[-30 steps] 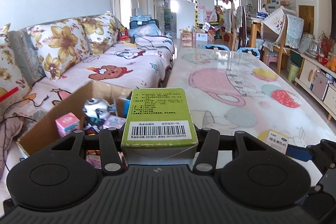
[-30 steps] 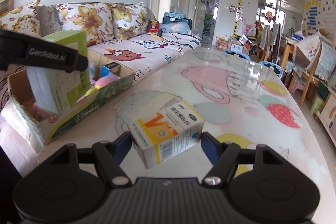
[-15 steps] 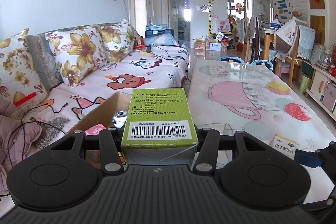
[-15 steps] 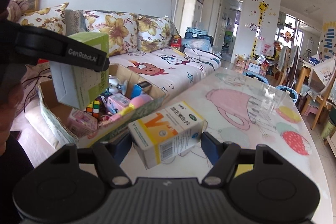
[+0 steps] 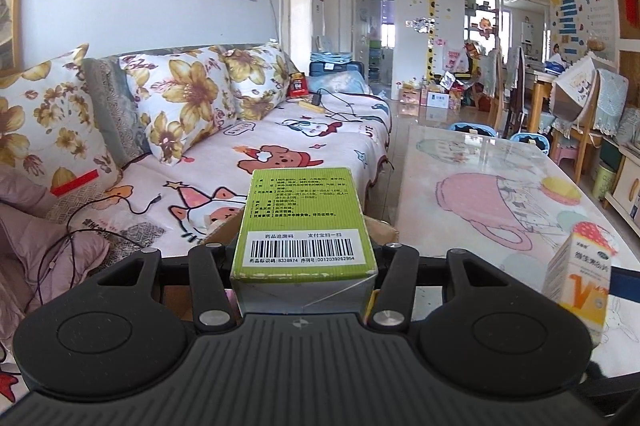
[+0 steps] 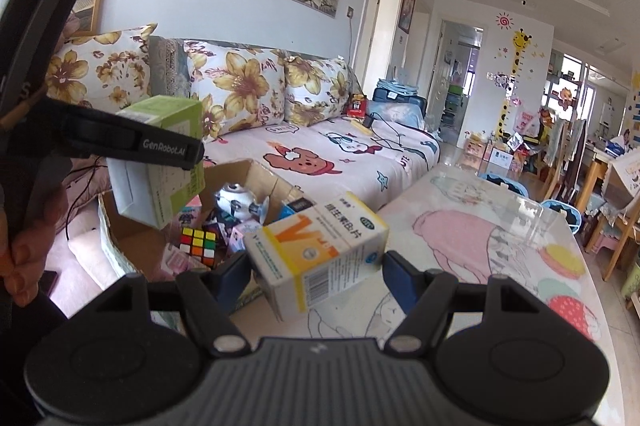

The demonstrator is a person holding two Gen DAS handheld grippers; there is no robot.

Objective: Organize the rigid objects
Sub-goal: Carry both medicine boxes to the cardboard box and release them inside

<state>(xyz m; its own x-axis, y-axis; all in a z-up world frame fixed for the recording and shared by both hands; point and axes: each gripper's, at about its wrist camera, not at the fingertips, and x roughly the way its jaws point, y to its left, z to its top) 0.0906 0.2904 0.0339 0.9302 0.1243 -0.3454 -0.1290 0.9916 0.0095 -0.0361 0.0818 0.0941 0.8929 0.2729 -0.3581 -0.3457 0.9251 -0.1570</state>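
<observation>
My left gripper (image 5: pixel 304 254) is shut on a green medicine box (image 5: pixel 302 222) with a barcode on top; the box also shows in the right wrist view (image 6: pixel 160 162), held above the open cardboard box (image 6: pixel 116 226). My right gripper (image 6: pixel 316 270) is shut on a white and orange medicine box (image 6: pixel 316 250), tilted, in the air near the table's left edge; that box also shows in the left wrist view (image 5: pixel 580 274). The cardboard box holds a Rubik's cube (image 6: pixel 198 244), a white round toy (image 6: pixel 236 202) and several small packs.
The cardboard box sits between the sofa (image 5: pixel 280 146) and the long table with a cartoon cloth (image 6: pixel 480 250). Only its far edge (image 5: pixel 380 226) shows in the left wrist view. Cables lie on the sofa (image 5: pixel 100 222). Chairs and shelves stand at the far end of the room.
Both grippers have risen with their boxes. The left gripper now sits higher over the cardboard box, and the right gripper has moved left toward that box.
</observation>
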